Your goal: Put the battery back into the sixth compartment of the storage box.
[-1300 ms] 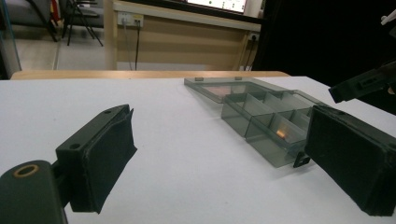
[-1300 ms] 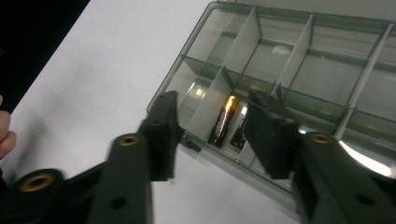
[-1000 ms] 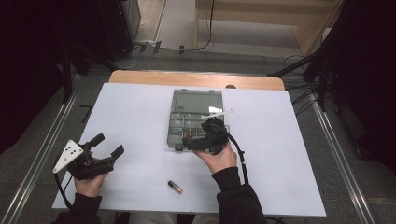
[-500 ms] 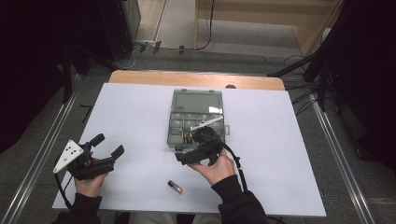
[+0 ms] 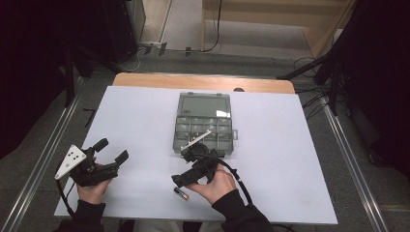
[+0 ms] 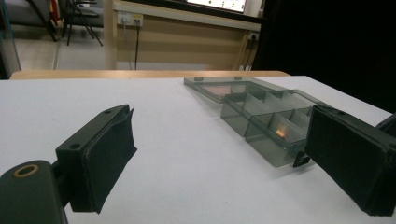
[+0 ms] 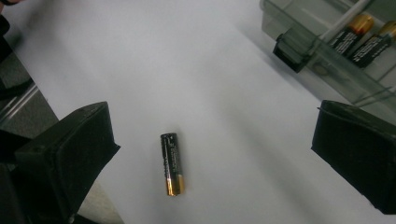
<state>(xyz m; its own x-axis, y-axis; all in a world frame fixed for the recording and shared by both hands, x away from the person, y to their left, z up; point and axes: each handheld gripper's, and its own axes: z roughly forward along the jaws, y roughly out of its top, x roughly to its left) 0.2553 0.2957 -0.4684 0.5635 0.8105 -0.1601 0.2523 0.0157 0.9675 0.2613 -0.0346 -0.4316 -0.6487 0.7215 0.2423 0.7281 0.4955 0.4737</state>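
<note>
Battery [image 7: 172, 163] lies loose on the white surface [image 7: 224, 93], between the wide-apart jaws of the right hand-held gripper [image 7: 210, 158]. Being round, it could roll away if one jaw nudges it first.

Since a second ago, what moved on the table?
The right gripper pulled back from the compartment box toward the loose battery, jaws open and holding nothing. The left gripper, box and battery stayed put.
</note>
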